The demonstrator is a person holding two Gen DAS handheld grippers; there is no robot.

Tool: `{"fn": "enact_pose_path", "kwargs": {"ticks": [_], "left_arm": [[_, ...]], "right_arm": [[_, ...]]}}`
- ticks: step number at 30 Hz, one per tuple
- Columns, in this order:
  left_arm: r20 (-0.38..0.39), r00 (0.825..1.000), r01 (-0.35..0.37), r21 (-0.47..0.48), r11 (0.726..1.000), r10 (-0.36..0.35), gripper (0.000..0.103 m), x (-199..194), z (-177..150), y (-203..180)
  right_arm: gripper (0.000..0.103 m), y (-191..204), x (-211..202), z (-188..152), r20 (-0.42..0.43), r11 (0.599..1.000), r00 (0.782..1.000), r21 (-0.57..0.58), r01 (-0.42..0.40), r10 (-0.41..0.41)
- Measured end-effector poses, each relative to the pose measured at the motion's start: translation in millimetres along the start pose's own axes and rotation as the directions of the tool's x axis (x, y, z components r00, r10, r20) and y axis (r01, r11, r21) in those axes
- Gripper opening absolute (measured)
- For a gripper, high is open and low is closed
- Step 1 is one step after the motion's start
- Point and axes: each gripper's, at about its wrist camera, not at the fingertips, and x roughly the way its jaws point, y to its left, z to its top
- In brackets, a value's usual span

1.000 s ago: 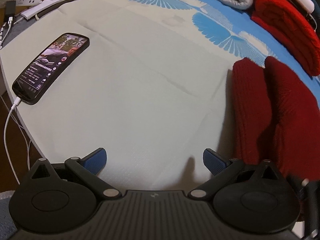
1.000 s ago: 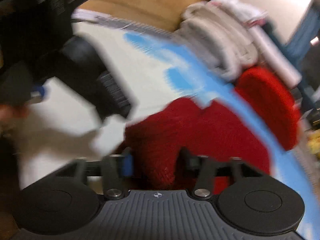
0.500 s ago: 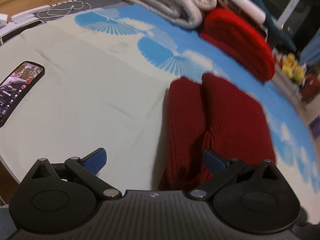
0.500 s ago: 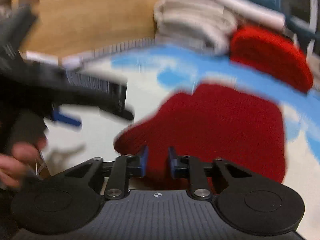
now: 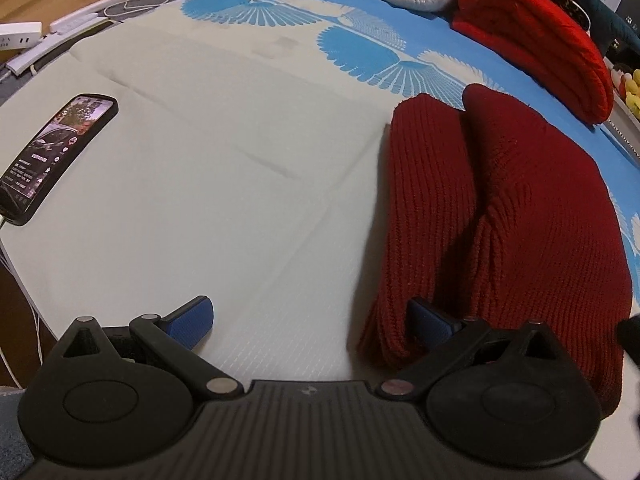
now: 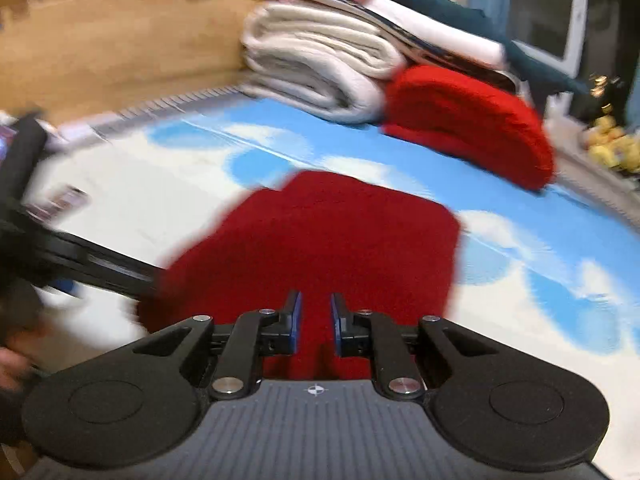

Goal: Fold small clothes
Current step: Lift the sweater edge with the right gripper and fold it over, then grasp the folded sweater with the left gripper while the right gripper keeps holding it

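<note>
The dark red ribbed knit garment lay folded on the bed, on the pale part of the sheet beside the blue fan print. Two long rounded lobes ran side by side, the right overlapping the left along a deep crease. From the right wrist view its near edge looked lifted, though blur hid detail.

right gripper: jaws have closed onto the dark red knit (edge between the pads)
view: now sharper, steadier
</note>
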Motion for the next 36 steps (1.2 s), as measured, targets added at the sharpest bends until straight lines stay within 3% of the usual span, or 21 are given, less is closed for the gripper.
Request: {"fn": "enact_pose_path", "kwargs": {"ticks": [2, 3, 6, 8, 10, 13, 17, 19, 22, 25, 28, 32, 36], "left_arm": [[-0.002, 1.0, -0.001, 0.007, 1.0, 0.001, 0.103, 2, 1, 2], [-0.005, 1.0, 0.006, 0.012, 1.0, -0.006, 0.103, 3, 1, 3], [0.004, 1.0, 0.001, 0.02, 1.0, -0.001, 0.103, 0, -1, 7], [0.002, 1.0, 0.005, 0.014, 1.0, -0.005, 0.103, -1, -1, 7], [-0.003, 1.0, 0.006, 0.001, 1.0, -0.006, 0.103, 0, -1, 7], [0.004, 1.0, -0.001, 0.008, 1.0, 0.001, 0.103, 0, -1, 4], [0.019, 1.0, -0.016, 0.022, 1.0, 0.015, 0.103, 0, -4, -1], [0.019, 1.0, -0.011, 0.024, 1.0, 0.011, 0.103, 1, -4, -1], [0.016, 1.0, -0.005, 0.004, 1.0, 0.005, 0.103, 2, -4, 0], [0.019, 1.0, 0.024, -0.016, 1.0, -0.024, 0.103, -2, -4, 0], [0.027, 0.995, 0.096, -0.028, 0.995, -0.095, 0.103, -13, -5, 4], [0.03, 0.985, 0.169, -0.095, 0.981, -0.167, 0.103, -23, -7, 12], [-0.041, 0.942, 0.313, -0.25, 0.916, -0.333, 0.103, -16, -5, 25]], "right_arm": [[0.017, -7, 30, -15, -0.142, 1.0, 0.99, -0.015, -0.027, 0.024], [0.016, -6, 40, -25, -0.166, 0.999, 0.986, -0.027, -0.04, 0.035], [0.016, 1, 39, -35, -0.131, 0.996, 0.991, -0.079, -0.037, 0.026], [0.018, -6, 32, -25, -0.118, 0.998, 0.991, -0.021, -0.059, 0.056], [0.034, -19, 16, -16, -0.07, 0.995, 0.993, 0.059, -0.086, 0.09], [0.044, -38, 6, -4, 0.001, 0.995, 0.998, 0.08, -0.059, 0.059], [0.045, -54, 33, -1, -0.029, 0.998, 1.0, 0.058, 0.011, -0.01], [0.059, -56, 54, -16, -0.074, 0.998, 0.997, 0.053, 0.012, -0.008], [0.067, -47, 54, -28, -0.01, 1.0, 1.0, -0.003, 0.028, -0.028], [0.07, -61, 46, -19, -0.005, 0.994, 0.999, 0.107, -0.031, 0.032], [0.079, -92, 39, -18, 0.004, 0.958, 0.998, 0.282, -0.057, 0.058], [0.083, -138, 40, -25, 0.01, 0.892, 0.998, 0.449, -0.055, 0.056], [0.084, -175, 52, -41, -0.009, 0.777, 0.992, 0.623, -0.092, 0.125]]}}
